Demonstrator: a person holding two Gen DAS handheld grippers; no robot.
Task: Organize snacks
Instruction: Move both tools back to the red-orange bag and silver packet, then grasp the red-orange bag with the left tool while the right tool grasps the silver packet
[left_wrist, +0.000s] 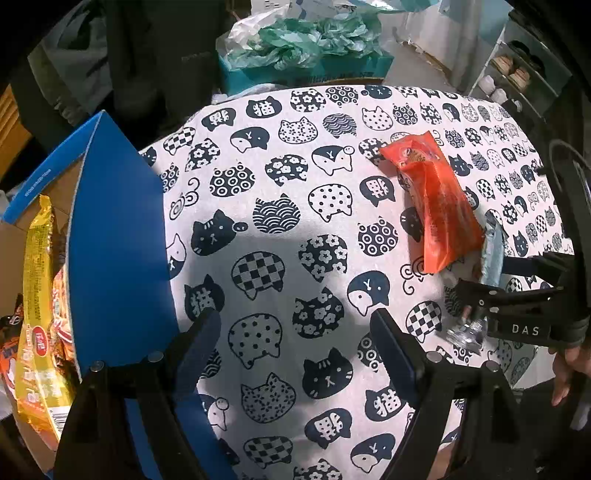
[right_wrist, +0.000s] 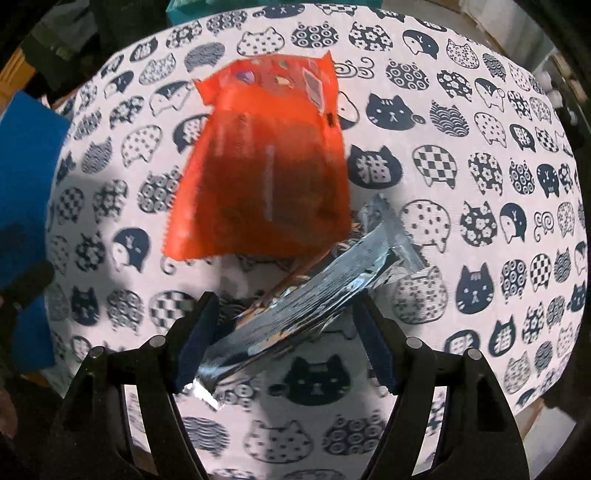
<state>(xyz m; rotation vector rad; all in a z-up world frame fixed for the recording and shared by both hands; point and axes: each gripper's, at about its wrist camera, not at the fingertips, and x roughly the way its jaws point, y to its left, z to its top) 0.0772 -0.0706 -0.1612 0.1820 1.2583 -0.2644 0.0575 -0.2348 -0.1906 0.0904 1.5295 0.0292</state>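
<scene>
At the far left I see the blue box (left_wrist: 122, 236) already holding yellow and orange snack bags (left_wrist: 40, 314). My left gripper (left_wrist: 295, 354) hovers released over the cat-print tablecloth (left_wrist: 280, 192), holding nothing. Further right the orange packet (right_wrist: 266, 166) lies flat. My right gripper (right_wrist: 284, 332) has the silver packet (right_wrist: 306, 291) between spread fingers; the picture is blurred, so contact is unclear. Next I should clench, then carry it to the box.
</scene>
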